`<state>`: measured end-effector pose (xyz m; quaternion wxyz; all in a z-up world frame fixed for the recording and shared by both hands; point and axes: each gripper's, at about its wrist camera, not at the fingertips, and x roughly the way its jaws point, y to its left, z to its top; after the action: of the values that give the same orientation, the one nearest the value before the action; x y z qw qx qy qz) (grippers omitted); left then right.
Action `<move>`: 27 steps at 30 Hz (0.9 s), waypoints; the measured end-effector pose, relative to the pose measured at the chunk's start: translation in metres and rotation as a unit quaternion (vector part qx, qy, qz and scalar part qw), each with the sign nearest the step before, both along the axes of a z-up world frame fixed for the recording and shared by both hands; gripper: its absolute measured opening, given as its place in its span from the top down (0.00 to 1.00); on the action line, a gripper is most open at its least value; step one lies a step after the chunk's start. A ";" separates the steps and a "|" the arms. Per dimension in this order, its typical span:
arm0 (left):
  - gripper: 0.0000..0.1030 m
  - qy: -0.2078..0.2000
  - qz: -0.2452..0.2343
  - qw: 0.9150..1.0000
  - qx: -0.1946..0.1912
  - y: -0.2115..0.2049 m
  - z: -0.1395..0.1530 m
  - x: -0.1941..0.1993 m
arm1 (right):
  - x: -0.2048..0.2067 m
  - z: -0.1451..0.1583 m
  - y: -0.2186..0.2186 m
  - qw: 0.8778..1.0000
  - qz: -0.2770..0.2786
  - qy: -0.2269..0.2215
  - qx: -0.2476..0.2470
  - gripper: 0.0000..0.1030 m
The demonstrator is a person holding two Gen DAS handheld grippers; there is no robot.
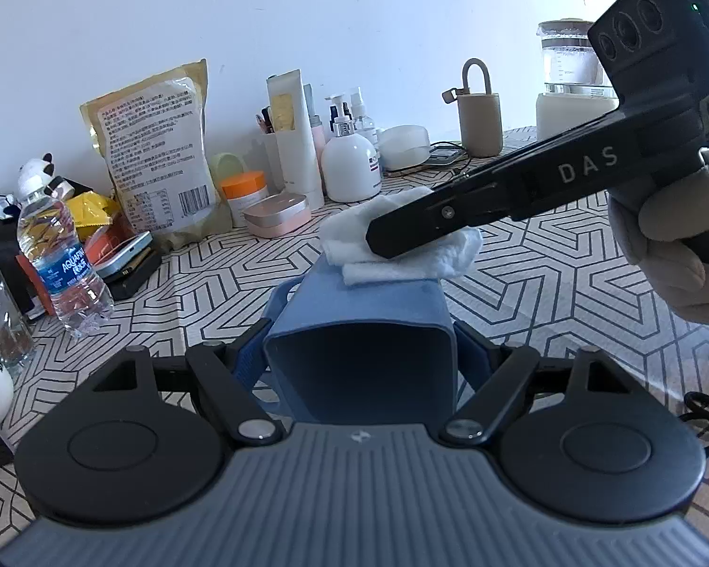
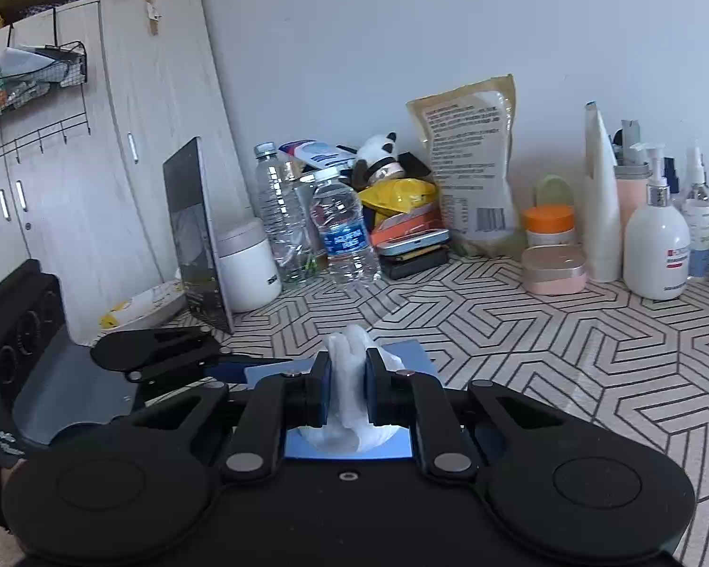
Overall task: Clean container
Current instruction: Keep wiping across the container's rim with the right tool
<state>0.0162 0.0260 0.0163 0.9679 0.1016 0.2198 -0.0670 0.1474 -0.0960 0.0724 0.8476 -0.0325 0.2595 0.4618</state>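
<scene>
Wiping step: the left gripper (image 1: 360, 359), closed on the blue square-mouthed plastic container (image 1: 368, 326) above the patterned tabletop (image 1: 567, 274), presents its outer wall to the right gripper (image 2: 347, 394), clamped on a crumpled white tissue (image 2: 350, 392); next, probably the interior.

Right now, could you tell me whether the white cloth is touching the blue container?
Touching. In the left wrist view the white cloth, pinched in the right gripper, lies flat on the blue container with no gap; the right wrist view agrees.
</scene>
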 end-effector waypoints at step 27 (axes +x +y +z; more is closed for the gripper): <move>0.21 0.000 0.002 1.000 0.006 0.002 0.001 0.003 | -0.007 -0.001 0.011 0.995 -0.052 -0.069 -0.050 0.84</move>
<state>0.0190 0.0285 0.0169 0.9674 0.1067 0.2205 -0.0641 0.1407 -0.0853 0.0718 0.8837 -0.0932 0.2241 0.4002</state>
